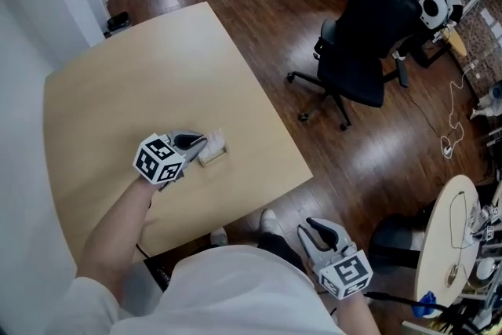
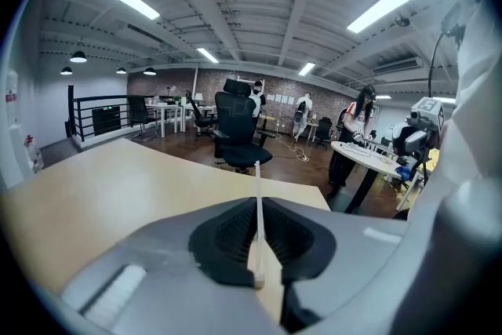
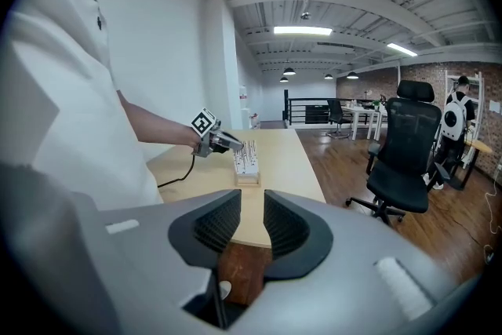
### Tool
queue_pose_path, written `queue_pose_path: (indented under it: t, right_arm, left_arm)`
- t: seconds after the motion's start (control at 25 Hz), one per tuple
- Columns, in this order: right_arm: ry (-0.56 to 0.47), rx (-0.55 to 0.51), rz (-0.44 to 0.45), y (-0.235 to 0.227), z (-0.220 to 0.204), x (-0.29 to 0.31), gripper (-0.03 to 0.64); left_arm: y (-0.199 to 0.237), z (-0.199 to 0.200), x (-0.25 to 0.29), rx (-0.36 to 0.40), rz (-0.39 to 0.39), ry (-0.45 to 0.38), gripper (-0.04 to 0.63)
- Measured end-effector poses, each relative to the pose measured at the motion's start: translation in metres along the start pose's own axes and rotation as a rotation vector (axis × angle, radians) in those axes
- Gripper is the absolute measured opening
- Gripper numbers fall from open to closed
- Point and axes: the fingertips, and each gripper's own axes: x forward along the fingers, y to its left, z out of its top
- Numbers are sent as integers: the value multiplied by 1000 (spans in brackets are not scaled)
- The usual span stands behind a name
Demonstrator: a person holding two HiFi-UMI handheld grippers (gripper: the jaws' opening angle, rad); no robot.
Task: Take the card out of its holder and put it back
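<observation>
The left gripper [image 2: 257,243] has its jaws pressed together on a thin pale card [image 2: 257,196], which stands edge-on and upright between the dark pads. In the head view this gripper [image 1: 200,143] has its tips right at the holder [image 1: 213,151], coming in from the holder's left. The right gripper view shows the holder [image 3: 246,162] as a small pale block with several cards standing upright in it, and the left gripper's tips over its near end. No view shows whether the pinched card's lower edge sits in its slot.

The holder rests on a light wooden table [image 1: 149,67], toward the table's near right edge. The right gripper [image 1: 312,228] is well apart from the holder, off the table and low beside the person's body. Its jaws [image 3: 252,227] are spread, with only floor and table edge seen between them. A black office chair [image 1: 365,35] stands on the dark wood floor, far right of the holder.
</observation>
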Motion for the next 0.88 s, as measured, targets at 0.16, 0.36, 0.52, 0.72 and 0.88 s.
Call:
queue_pose_path:
  t: [0.16, 0.36, 0.52, 0.72, 0.88]
  right_arm:
    - [-14, -10, 14, 3, 0, -2, 97]
    - [-27, -27, 43, 9, 3, 1, 97]
    - [-25, -49, 95, 21, 4, 10, 97]
    - [-17, -82, 167, 41, 8, 31, 97]
    - [-8, -120, 230, 60, 15, 49, 97]
  left_arm:
    - [-2, 20, -23, 23, 25, -46, 17]
    - [-8, 32, -56, 32, 63, -86, 17]
    - [-18, 24, -88, 18, 99, -99, 17]
    - [-29, -1, -142, -25, 172, -118, 17]
    - [-48, -26, -191, -62, 236, -136, 17]
